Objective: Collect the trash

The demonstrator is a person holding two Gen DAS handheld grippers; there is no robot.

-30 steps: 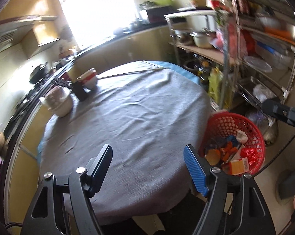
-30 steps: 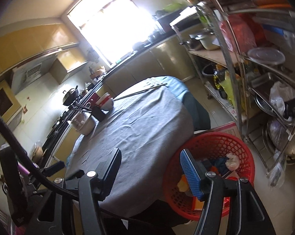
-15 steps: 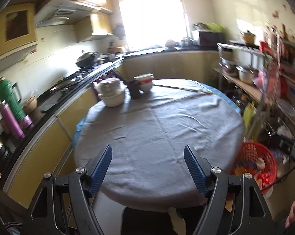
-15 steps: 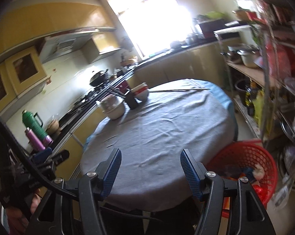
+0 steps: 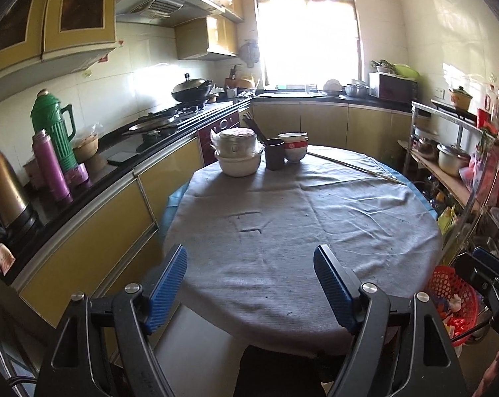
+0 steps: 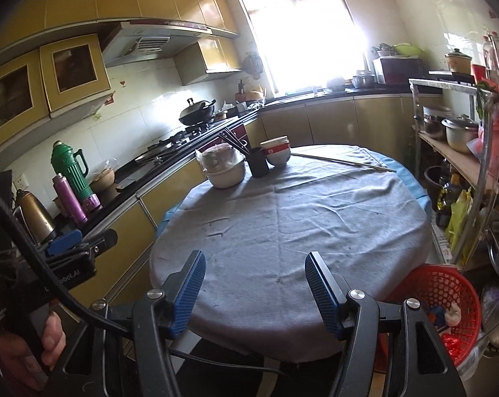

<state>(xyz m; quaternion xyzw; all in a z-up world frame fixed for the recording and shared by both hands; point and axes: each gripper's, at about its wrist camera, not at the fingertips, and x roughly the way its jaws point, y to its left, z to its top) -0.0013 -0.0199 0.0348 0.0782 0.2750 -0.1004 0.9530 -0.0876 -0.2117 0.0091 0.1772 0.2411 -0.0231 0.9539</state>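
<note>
A red plastic basket (image 6: 448,284) holding several pieces of trash stands on the floor at the right of the round table (image 6: 315,218); it also shows in the left wrist view (image 5: 448,284). The table has a grey cloth. My left gripper (image 5: 251,264) is open and empty, held off the table's near edge. My right gripper (image 6: 256,268) is open and empty, also near the front edge, left of the basket. The left gripper's body (image 6: 67,264) shows at the left of the right wrist view.
Stacked bowls (image 5: 239,155), a dark cup with chopsticks (image 5: 274,154) and a red-and-white bowl (image 5: 294,147) stand at the table's far side. A counter with flasks (image 5: 52,142) and a stove runs along the left. A metal shelf rack (image 5: 461,165) stands at the right.
Both grippers have pulled back and tilted up from the basket and table edge; the whole table and kitchen are now in view. Both remain open and empty.
</note>
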